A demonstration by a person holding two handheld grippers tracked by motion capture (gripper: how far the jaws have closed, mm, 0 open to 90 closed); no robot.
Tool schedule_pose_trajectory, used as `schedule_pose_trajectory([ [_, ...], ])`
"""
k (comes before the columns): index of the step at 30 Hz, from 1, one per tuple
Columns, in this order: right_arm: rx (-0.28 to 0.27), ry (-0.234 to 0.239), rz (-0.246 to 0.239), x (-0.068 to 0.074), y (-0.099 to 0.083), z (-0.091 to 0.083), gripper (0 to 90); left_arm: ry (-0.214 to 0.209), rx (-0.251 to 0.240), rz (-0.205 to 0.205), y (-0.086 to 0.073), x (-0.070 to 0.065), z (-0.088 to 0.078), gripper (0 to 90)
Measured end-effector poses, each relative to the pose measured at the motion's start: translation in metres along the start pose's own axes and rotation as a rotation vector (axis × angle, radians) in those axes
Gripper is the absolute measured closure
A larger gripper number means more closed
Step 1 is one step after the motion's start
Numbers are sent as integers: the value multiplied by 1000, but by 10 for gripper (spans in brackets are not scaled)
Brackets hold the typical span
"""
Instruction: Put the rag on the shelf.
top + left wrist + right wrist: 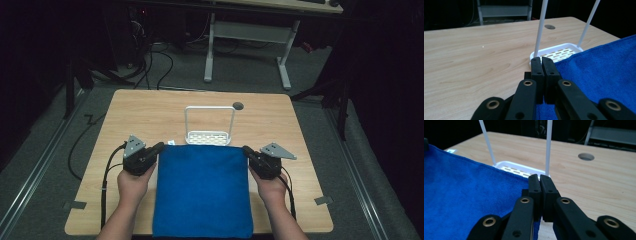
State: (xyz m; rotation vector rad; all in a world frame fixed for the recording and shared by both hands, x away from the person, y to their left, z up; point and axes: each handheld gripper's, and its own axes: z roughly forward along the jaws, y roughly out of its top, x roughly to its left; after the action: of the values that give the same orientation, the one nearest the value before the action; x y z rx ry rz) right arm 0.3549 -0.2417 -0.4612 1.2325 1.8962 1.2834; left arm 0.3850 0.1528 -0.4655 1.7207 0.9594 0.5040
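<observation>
A blue towel is stretched flat between my two grippers over the near half of the wooden table. Its front edge reaches the table's near edge. My left gripper is shut on the towel's far left corner; in the left gripper view the jaws are pressed together with blue cloth running off to their right. My right gripper is shut on the far right corner; its closed jaws have the towel spreading away to the left.
A white slotted tray with a tall wire handle stands just beyond the towel's far edge, close to both grippers' tips. A round cable hole lies behind it. A small white tag lies by the left gripper.
</observation>
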Motion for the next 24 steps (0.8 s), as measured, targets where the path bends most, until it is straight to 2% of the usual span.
schedule_pose_trajectory([
  [1, -26, 5, 0, 0, 3, -7, 886, 0, -12, 14, 3, -3, -3, 890],
  [13, -125, 12, -27, 6, 20, -37, 887, -23, -92, 52, 25, -23, -20, 890],
  [20, -160, 18, -33, 5, 29, -45, 886, -14, -121, 40, 34, -26, -25, 890],
  [24, -187, 22, -37, 4, 38, -50, 886, -2, -133, 50, 43, -27, -28, 890],
])
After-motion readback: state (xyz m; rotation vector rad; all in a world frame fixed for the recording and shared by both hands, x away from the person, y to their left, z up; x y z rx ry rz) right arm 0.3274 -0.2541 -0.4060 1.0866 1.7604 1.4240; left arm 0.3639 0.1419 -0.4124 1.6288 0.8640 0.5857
